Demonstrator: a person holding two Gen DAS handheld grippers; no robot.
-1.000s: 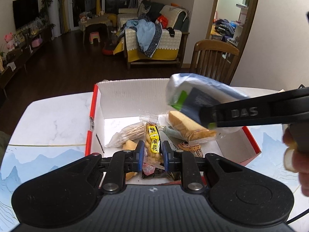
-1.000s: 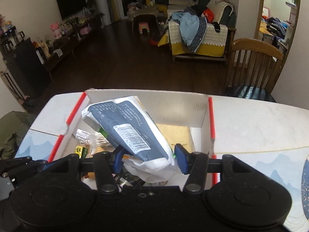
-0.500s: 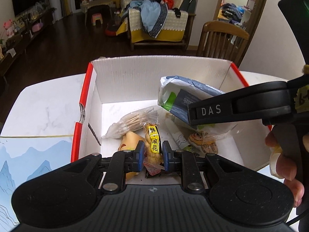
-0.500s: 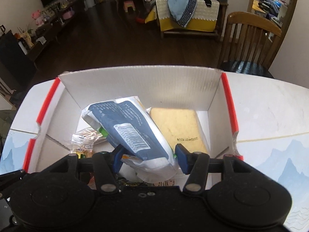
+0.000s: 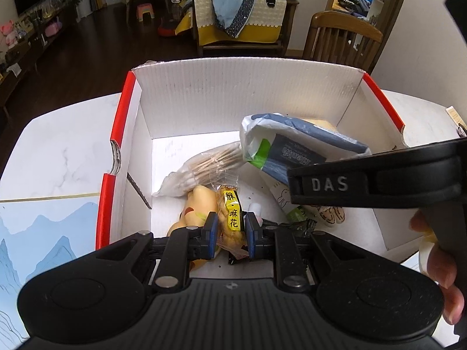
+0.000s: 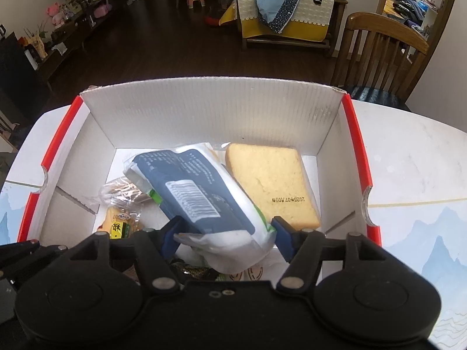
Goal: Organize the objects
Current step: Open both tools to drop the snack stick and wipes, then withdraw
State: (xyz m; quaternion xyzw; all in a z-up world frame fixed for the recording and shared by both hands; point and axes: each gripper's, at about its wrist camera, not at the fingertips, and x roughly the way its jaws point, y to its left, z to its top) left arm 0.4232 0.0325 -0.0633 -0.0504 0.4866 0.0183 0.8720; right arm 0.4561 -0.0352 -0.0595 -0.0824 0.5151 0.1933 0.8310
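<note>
Living-room backdrop, white marble table [image 5: 58, 157], red-edged cardboard box [image 6: 210, 110] sitting on it.

Comparing with a second ago:
- Blue-white pouch [image 6: 192, 192]: was riding above the box rim, now sinking inside, far end resting against the sponge cake slice [image 6: 271, 180]. Looking lower in the left view too [image 5: 292, 145].
- Right gripper [image 6: 226, 234]: pads spread wide but pinching the pouch's crumpled near end on both sides, so still gripping, not releasing yet. Its arm is crossing the left camera [image 5: 364, 183].
- Left gripper [image 5: 230, 232]: nearly closed, squeezing the yellow-labelled twist snack [image 5: 232, 215]. Moving forward and down with it, now hovering over the box's near-left floor, just beside a yellow toy [image 5: 198, 204].
- Bag of cotton swabs [image 5: 204, 169] lying farther back, untouched.
- Other small packets under the right gripper, too hidden to identify.

Meaning for the task: both items are now within the box walls, so transport looks done and only the drops are pending. Likely next: opening both grippers and pulling back. Cannot tell whether the snack is touching the floor yet. Watching for the pouch toppling onto the swabs on release.
</note>
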